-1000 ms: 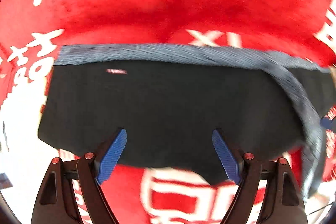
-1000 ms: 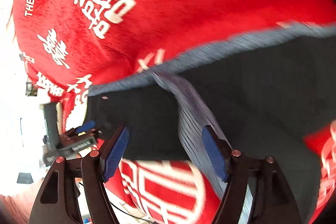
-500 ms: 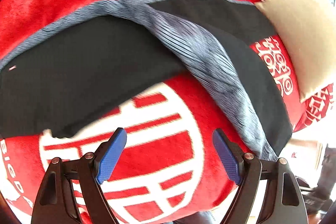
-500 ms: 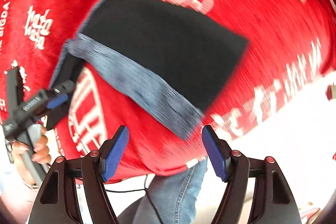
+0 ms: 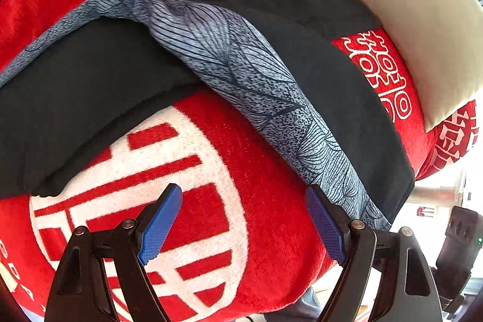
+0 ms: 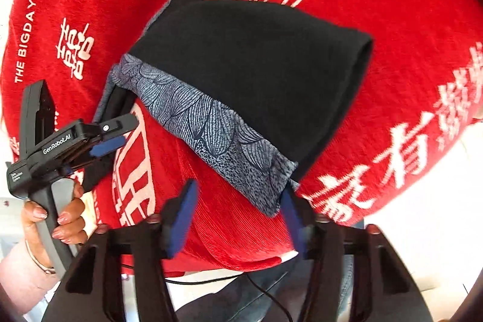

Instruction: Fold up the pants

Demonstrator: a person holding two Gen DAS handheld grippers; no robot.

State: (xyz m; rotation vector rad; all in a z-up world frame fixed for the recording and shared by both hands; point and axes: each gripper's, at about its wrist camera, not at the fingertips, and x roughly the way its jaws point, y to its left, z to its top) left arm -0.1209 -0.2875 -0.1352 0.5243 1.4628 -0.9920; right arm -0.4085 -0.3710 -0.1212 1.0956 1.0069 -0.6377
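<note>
Black pants (image 6: 247, 74) on red blanket (image 6: 392, 56); right hand-held gripper (image 6: 238, 213) closing at patterned waistband corner (image 6: 271, 189), left hand-held gripper (image 5: 244, 219) wide, empty.

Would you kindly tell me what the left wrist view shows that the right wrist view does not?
Only the left view: a whole beige pillow beside the pants, and the open left tongs over bare blanket. Only the right view: a hand holding the left tool, and the right tongs closing at the patterned band's end. Both: black pants on the red blanket.

light: bright daylight | glare: lower-right edges | blur: right fingers (image 6: 181, 219)
</note>
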